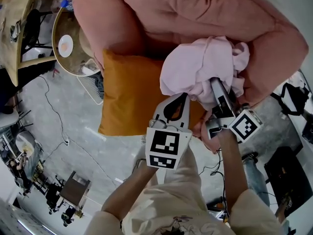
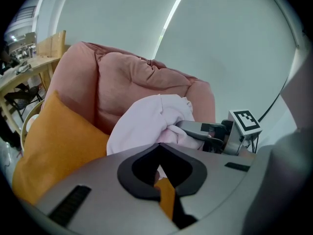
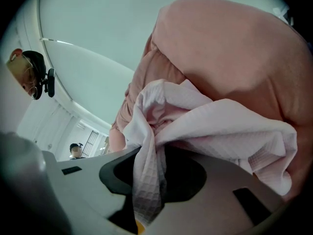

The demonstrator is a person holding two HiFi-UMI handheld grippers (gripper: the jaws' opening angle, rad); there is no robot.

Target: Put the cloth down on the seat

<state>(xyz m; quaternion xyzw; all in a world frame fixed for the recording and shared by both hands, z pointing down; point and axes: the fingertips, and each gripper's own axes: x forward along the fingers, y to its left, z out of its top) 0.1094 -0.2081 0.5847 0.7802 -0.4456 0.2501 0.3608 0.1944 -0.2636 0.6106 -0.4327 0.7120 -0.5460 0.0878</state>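
Note:
A pale pink waffle cloth (image 1: 200, 65) hangs bunched over the seat of a big pink armchair (image 1: 195, 13), both grippers gripping its near edge. My left gripper (image 1: 184, 98) is shut with its tips in the cloth's lower left fold. In the left gripper view the jaws meet at the cloth (image 2: 146, 119), and the right gripper (image 2: 205, 131) shows beside it. My right gripper (image 1: 213, 81) is shut on the cloth from the right. In the right gripper view a strip of cloth (image 3: 220, 126) runs down between the jaws, in front of the chair's back (image 3: 234, 48).
An orange cushion (image 1: 129, 92) leans on the seat's left side, just left of the cloth. A round table (image 1: 62, 62) with a plate and a wire basket (image 1: 93, 84) stand left of the chair. Cables lie on the floor. A black bag (image 1: 293, 99) sits at the right.

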